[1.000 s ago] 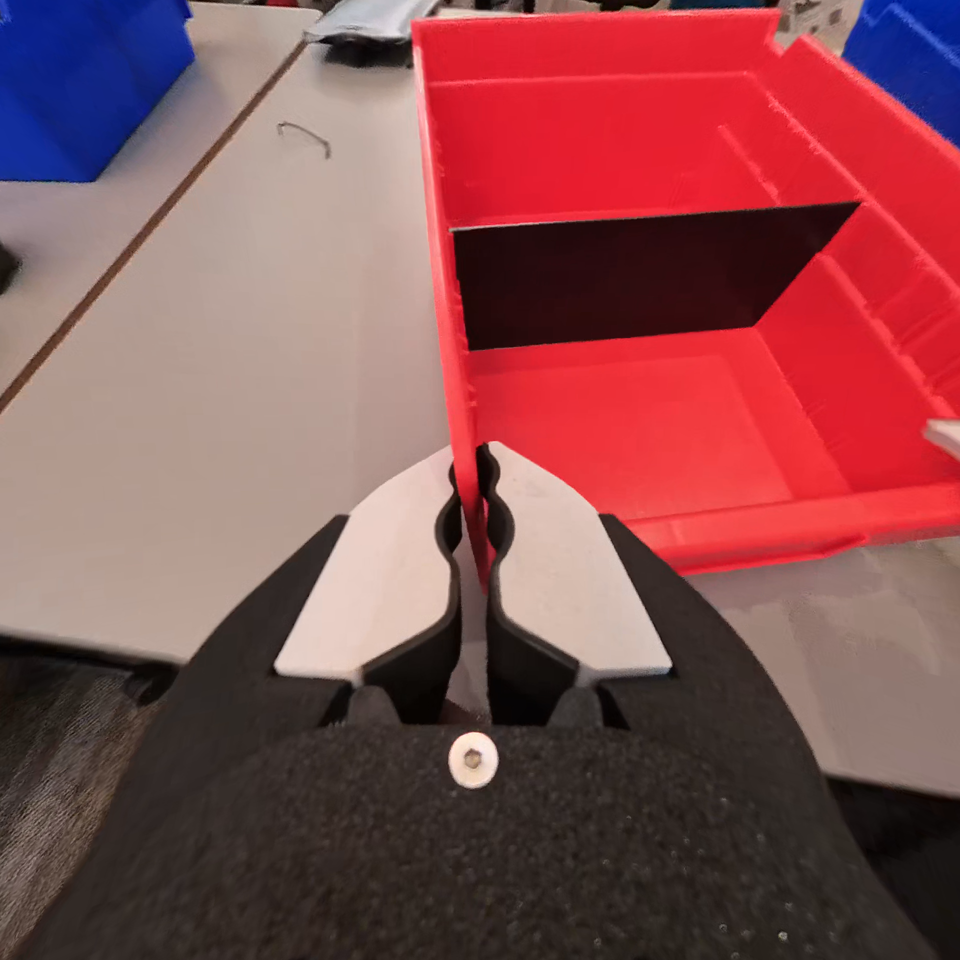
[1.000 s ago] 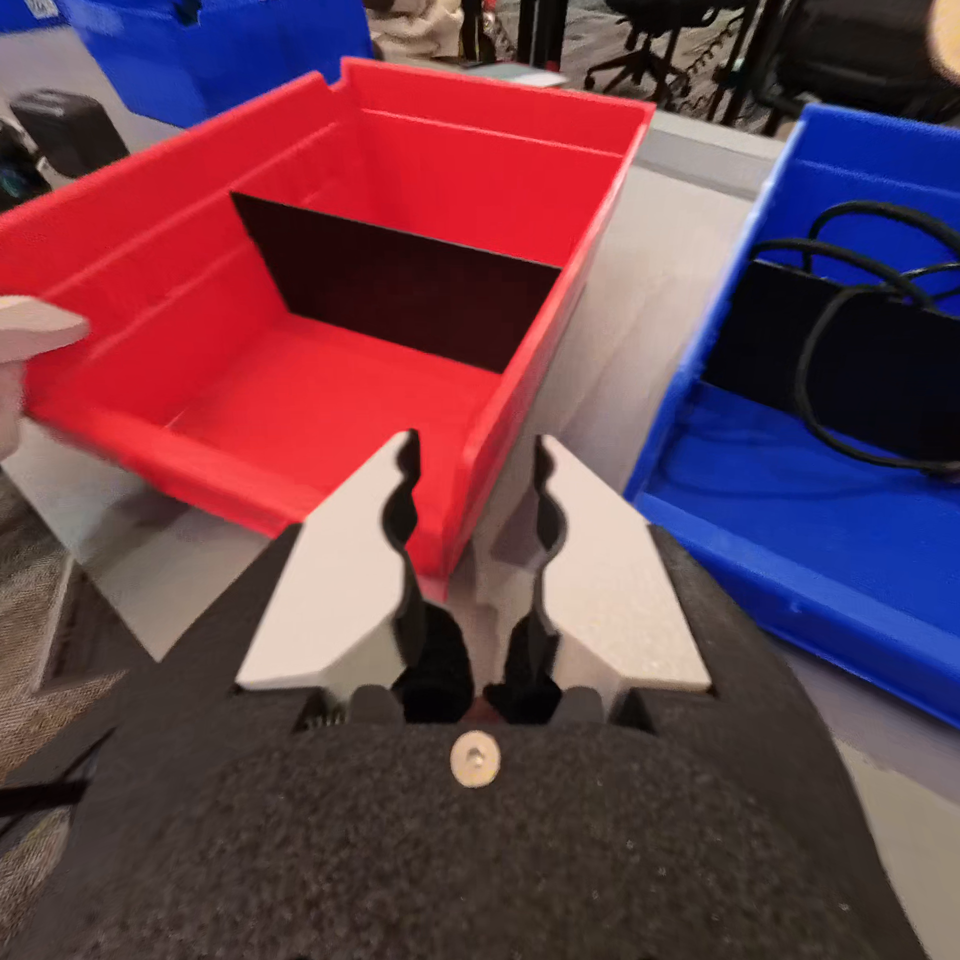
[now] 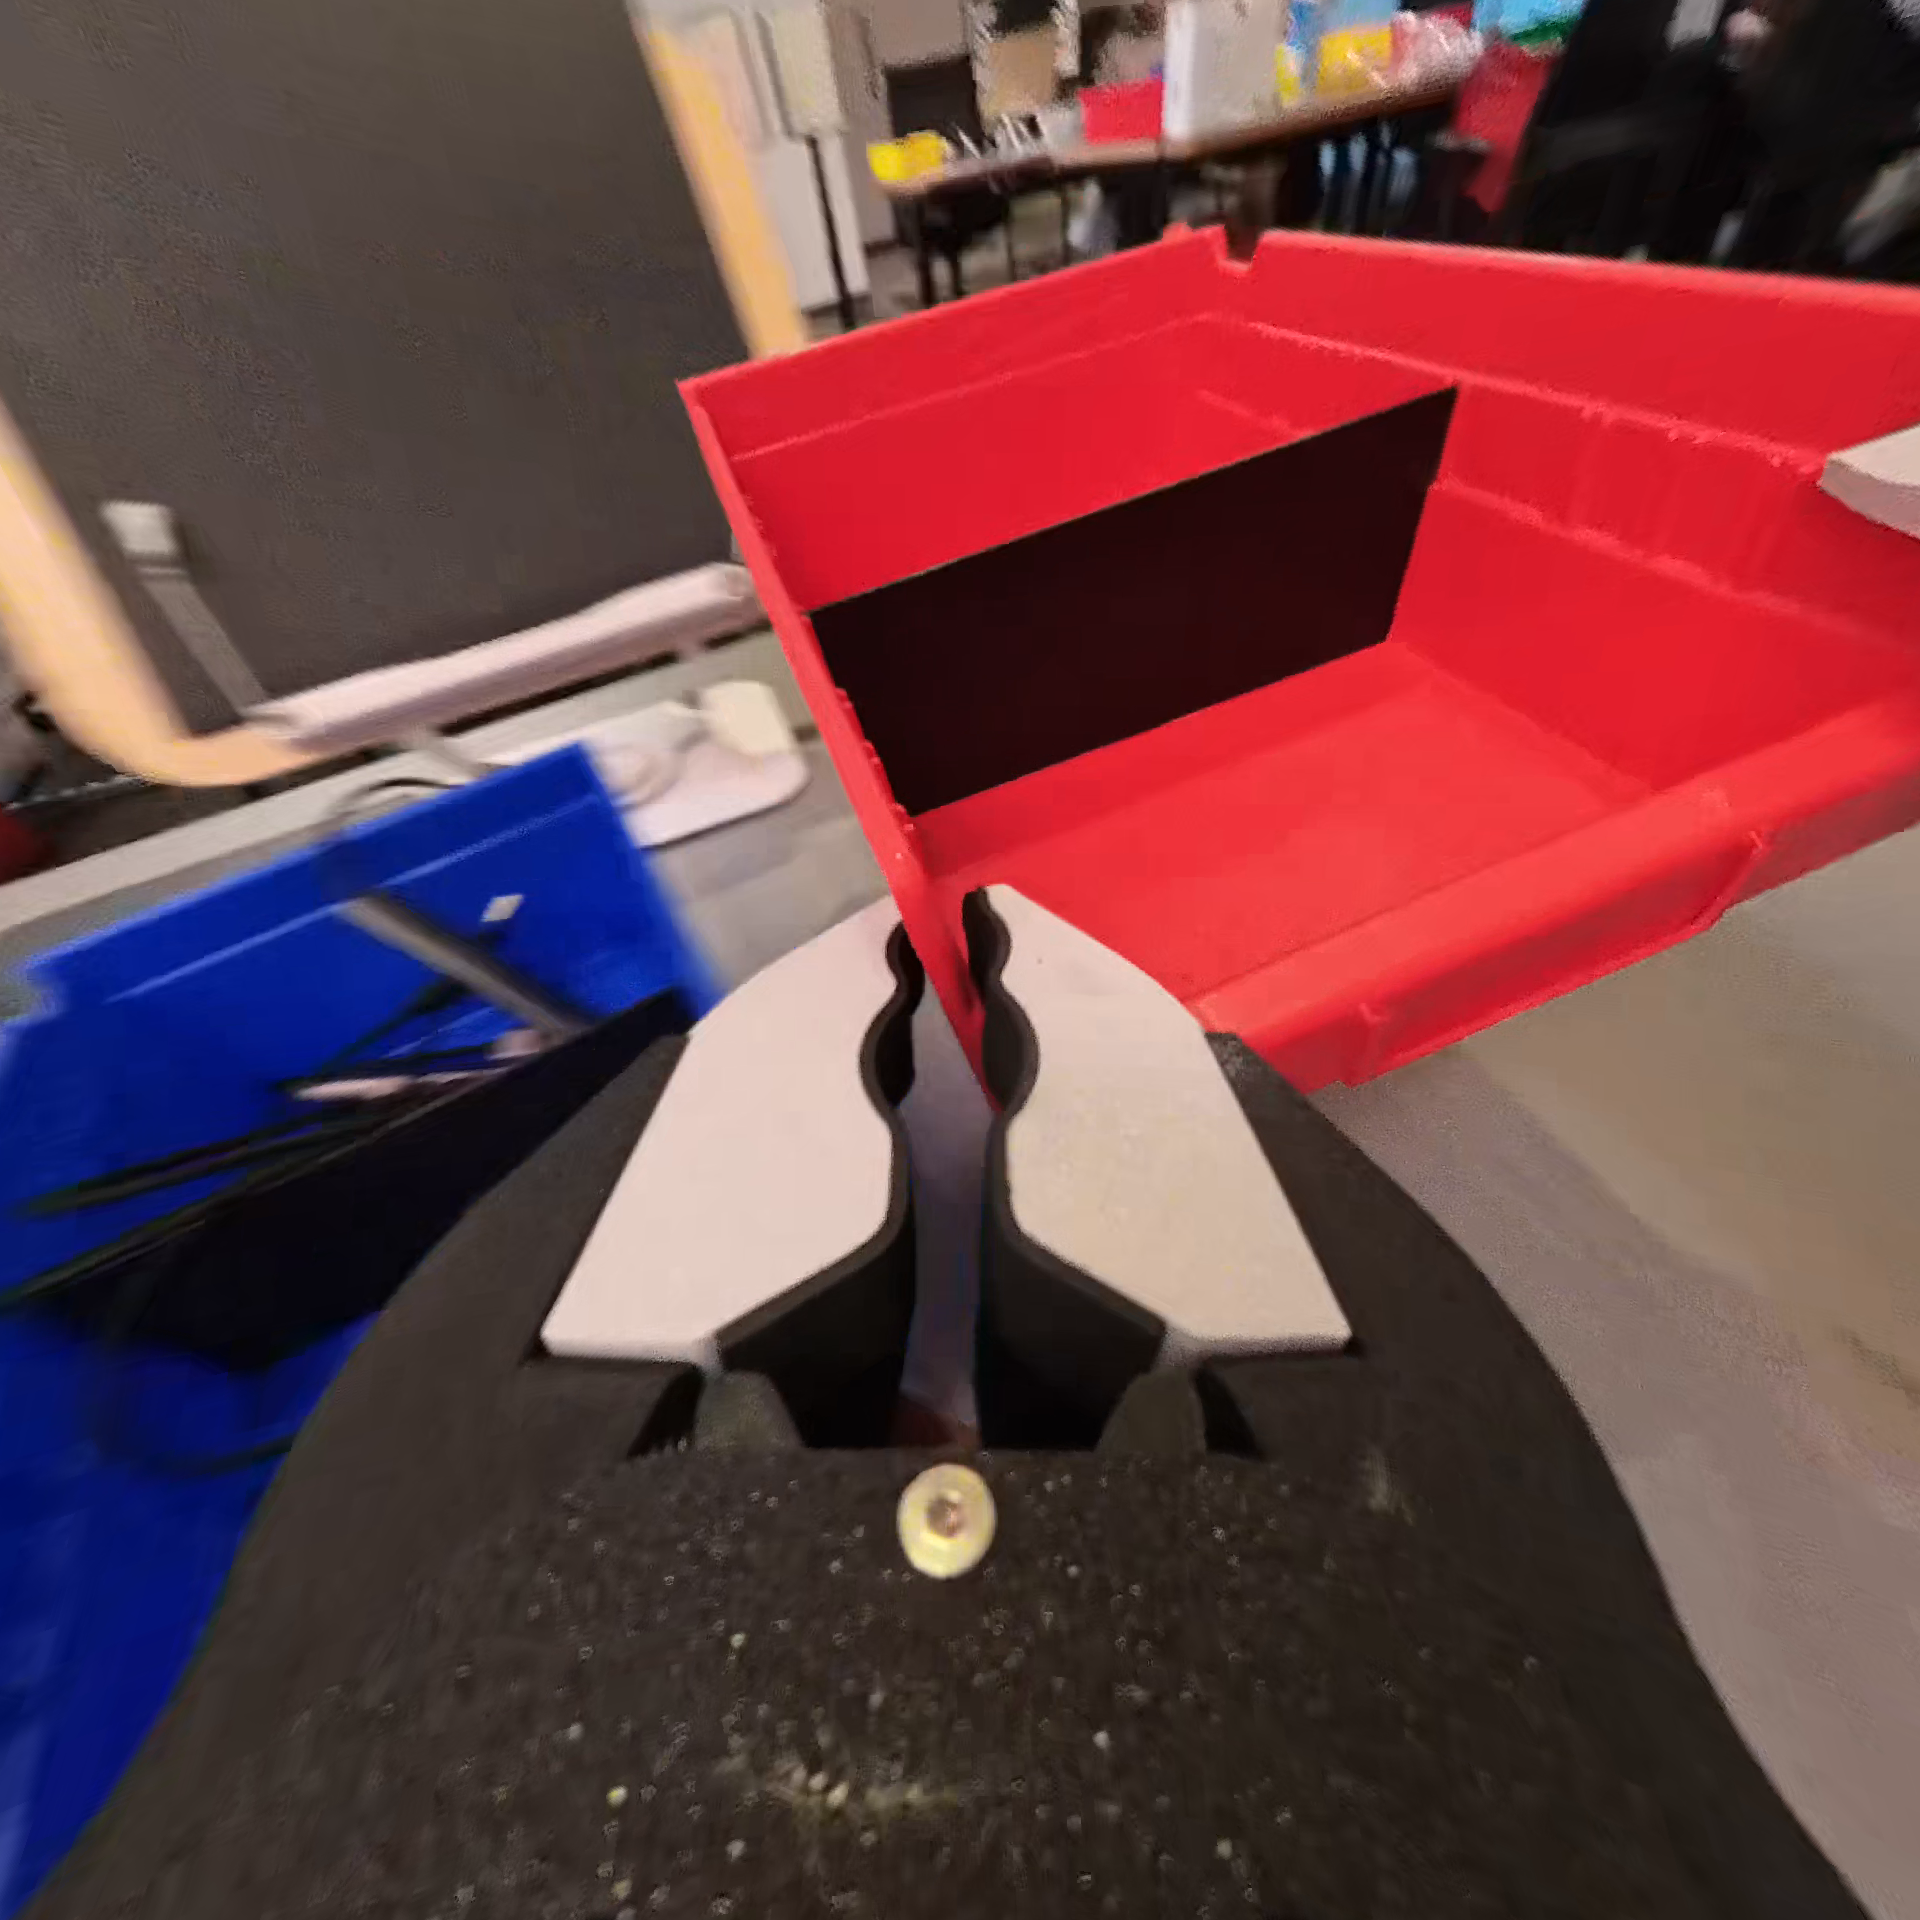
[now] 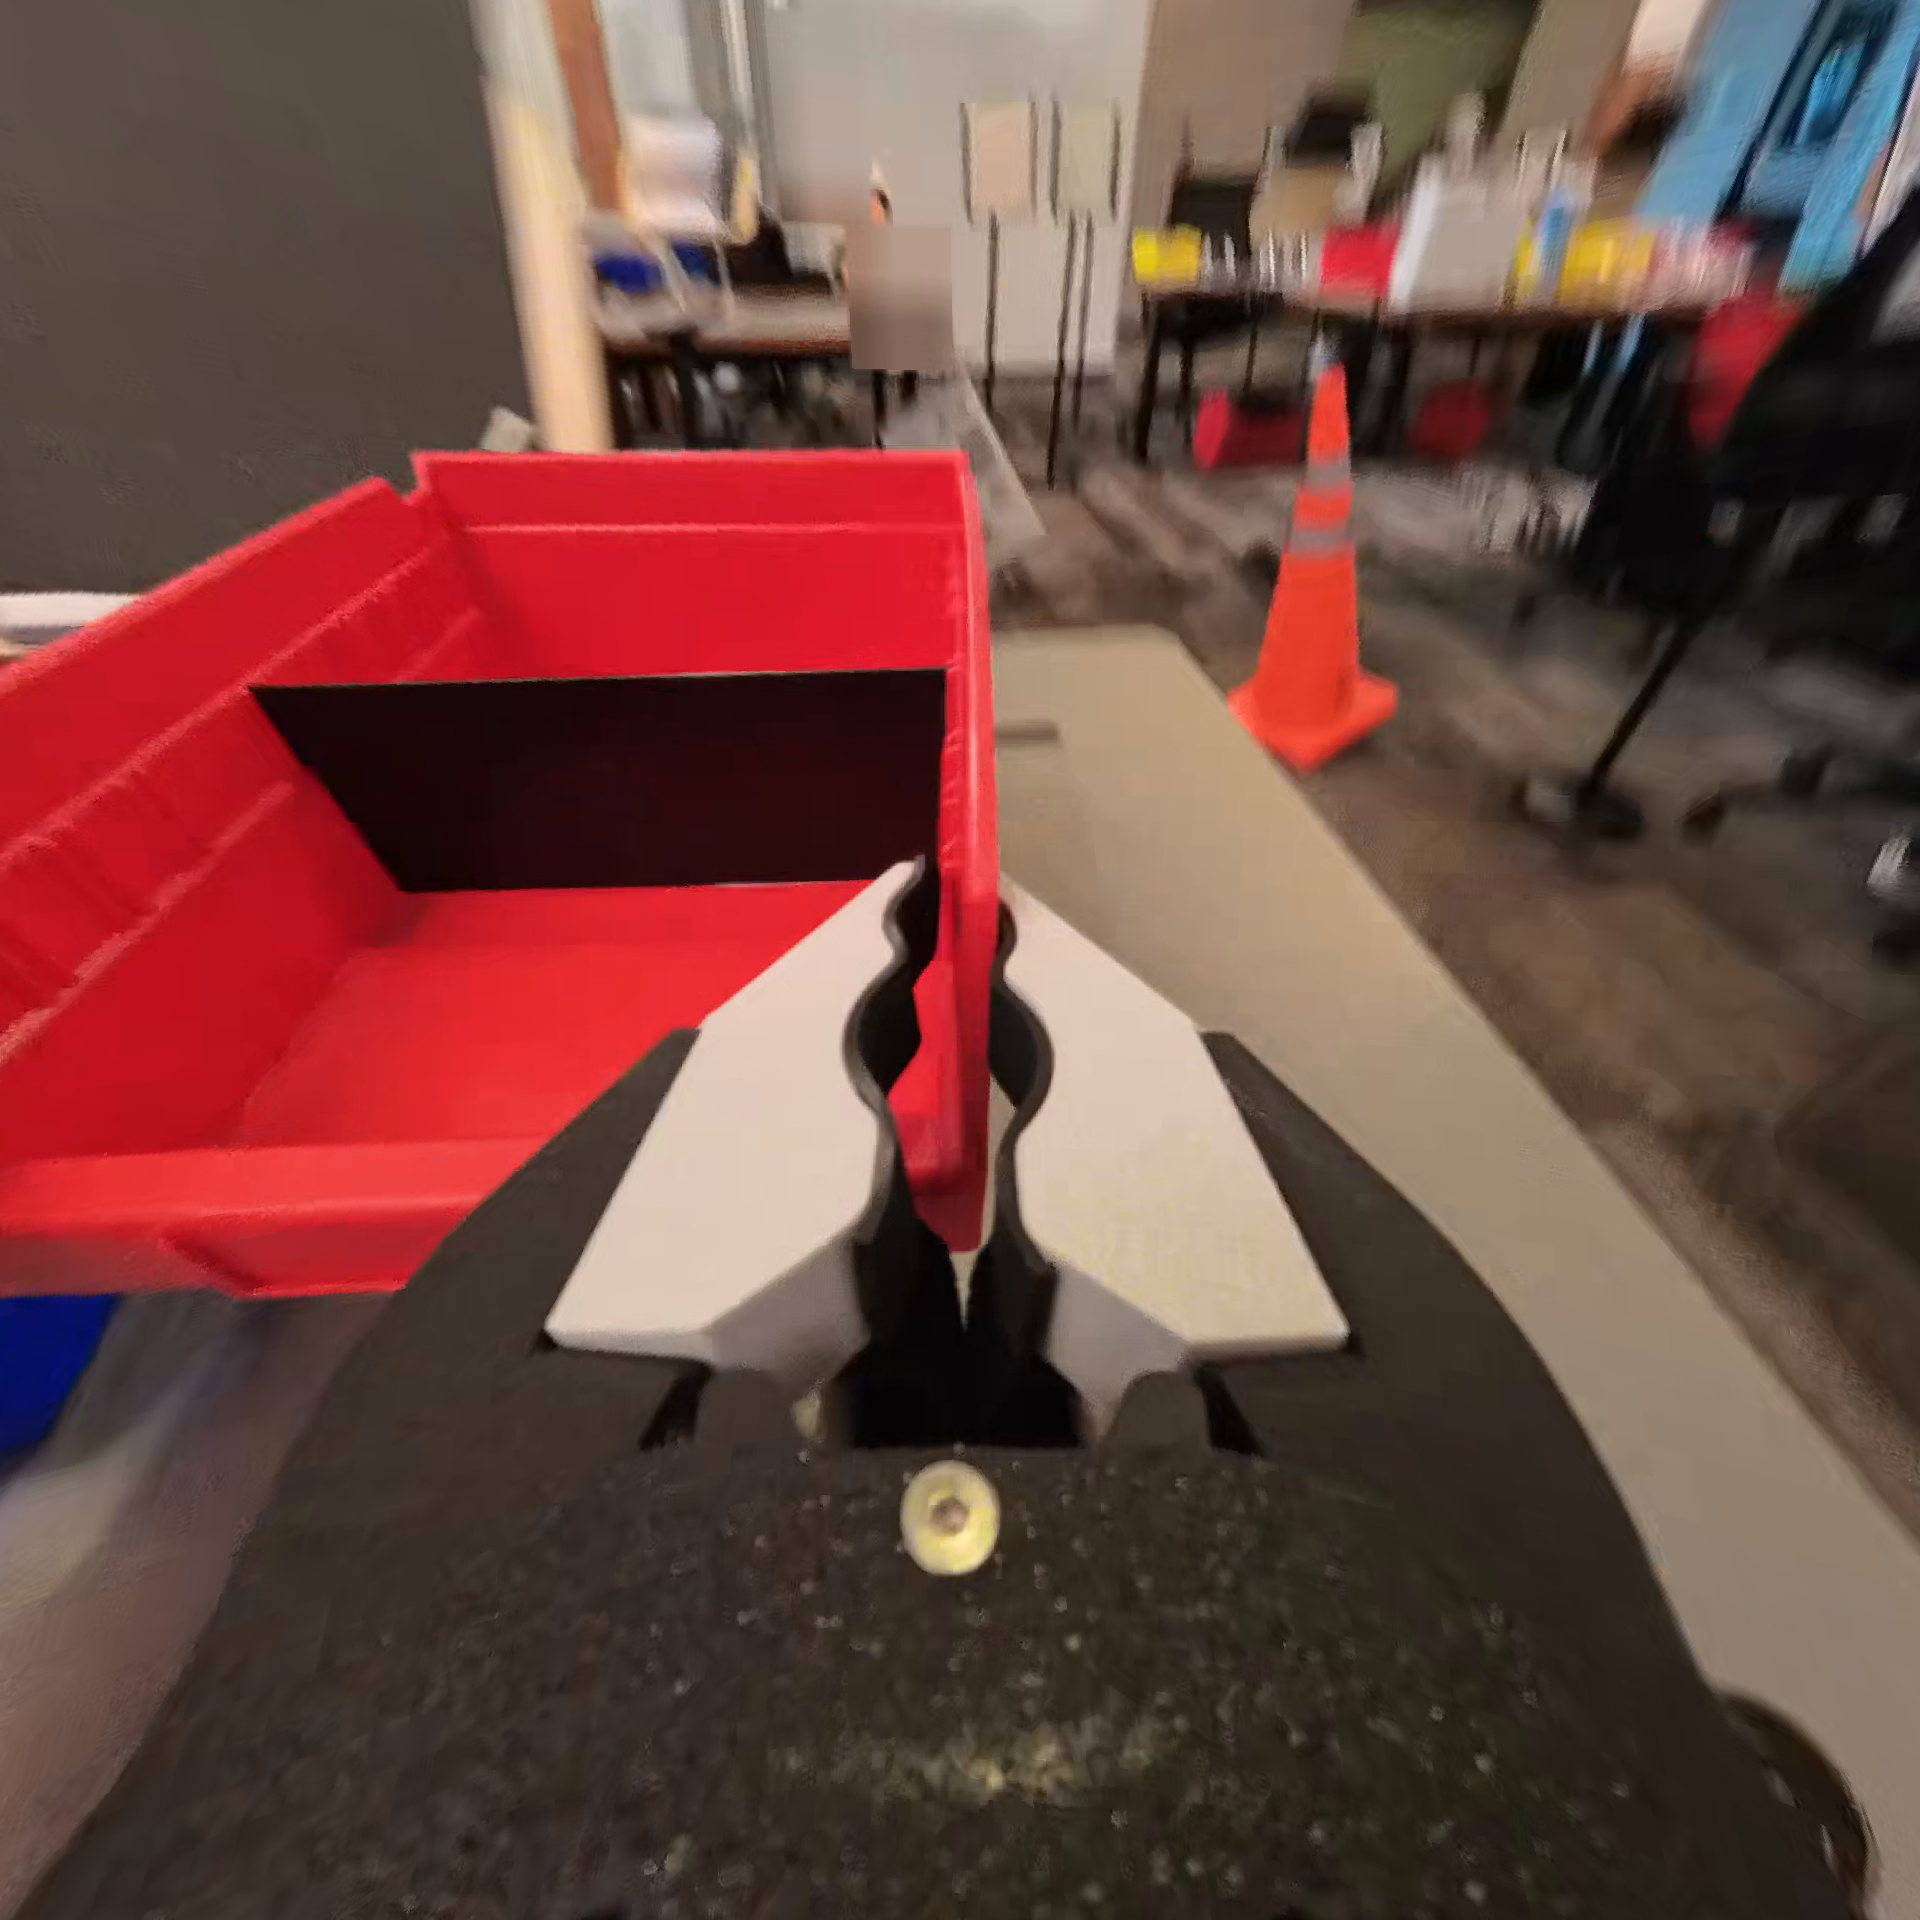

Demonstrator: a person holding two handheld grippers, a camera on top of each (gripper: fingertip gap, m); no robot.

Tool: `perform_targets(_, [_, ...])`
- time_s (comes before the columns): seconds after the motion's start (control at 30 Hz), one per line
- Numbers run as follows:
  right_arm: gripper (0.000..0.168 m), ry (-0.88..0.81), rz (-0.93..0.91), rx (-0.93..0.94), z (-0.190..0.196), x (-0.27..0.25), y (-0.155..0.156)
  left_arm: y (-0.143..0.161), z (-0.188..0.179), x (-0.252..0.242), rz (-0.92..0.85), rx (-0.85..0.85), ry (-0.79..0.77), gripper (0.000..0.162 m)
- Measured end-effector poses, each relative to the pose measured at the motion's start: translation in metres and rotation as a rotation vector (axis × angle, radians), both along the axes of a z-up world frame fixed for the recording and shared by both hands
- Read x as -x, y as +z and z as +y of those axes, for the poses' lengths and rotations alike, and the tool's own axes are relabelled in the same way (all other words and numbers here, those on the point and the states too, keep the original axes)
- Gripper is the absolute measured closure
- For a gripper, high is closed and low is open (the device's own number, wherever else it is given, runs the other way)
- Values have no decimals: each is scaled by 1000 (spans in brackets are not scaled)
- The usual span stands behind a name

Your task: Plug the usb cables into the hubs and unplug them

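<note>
Red plastic bin (image 3: 1351,831), black divider (image 3: 1122,613) inside, raised off grey table (image 3: 1662,1195).
Clamped at opposite side walls by left gripper (image 3: 943,925) and right gripper (image 4: 961,894); likely stiff, light, best gripped at rims.

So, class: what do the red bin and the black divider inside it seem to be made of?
Red bin: probably moulded plastic, with a slight sheen, uniform colour, thin ribbed walls and a formed lip. Black divider: a thin flat sheet, dull and dark; plastic or card, the look leaves it open.
</note>
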State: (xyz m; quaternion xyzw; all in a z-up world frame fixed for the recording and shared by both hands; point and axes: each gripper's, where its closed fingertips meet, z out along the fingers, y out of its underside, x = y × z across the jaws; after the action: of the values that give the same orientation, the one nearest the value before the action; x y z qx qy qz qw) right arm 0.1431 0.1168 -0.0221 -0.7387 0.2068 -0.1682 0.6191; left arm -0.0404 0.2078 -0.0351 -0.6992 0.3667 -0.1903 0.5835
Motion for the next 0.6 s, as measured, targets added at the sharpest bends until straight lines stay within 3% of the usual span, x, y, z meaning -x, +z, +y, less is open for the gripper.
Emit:
perform_targets(0.03, [165, -20, 75, 23, -11, -23, -21, -15, -6, -27, 31, 3, -18, 155])
perform_targets(0.17, [166, -23, 128, 117, -39, -74, -78, -62, -28, -86, 81, 49, -56, 156])
perform_targets(0.3, [166, 97, 211, 54, -31, -86, -87, -79, -36, -95, 62, 45, -59, 154])
perform_targets(0.4, [164, 67, 213, 144, -28, -90, -107, -95, -47, -98, 79, 106, -123, 149])
perform_targets(0.5, [160, 1, 123, 202, -35, -97, -106, -88, -70, -92, 66, 114, -264, 135])
perform_targets(0.6, [144, -102, 88, 101, -53, -101, -71, -60, -86, -51, 61, 7, -370, 135])
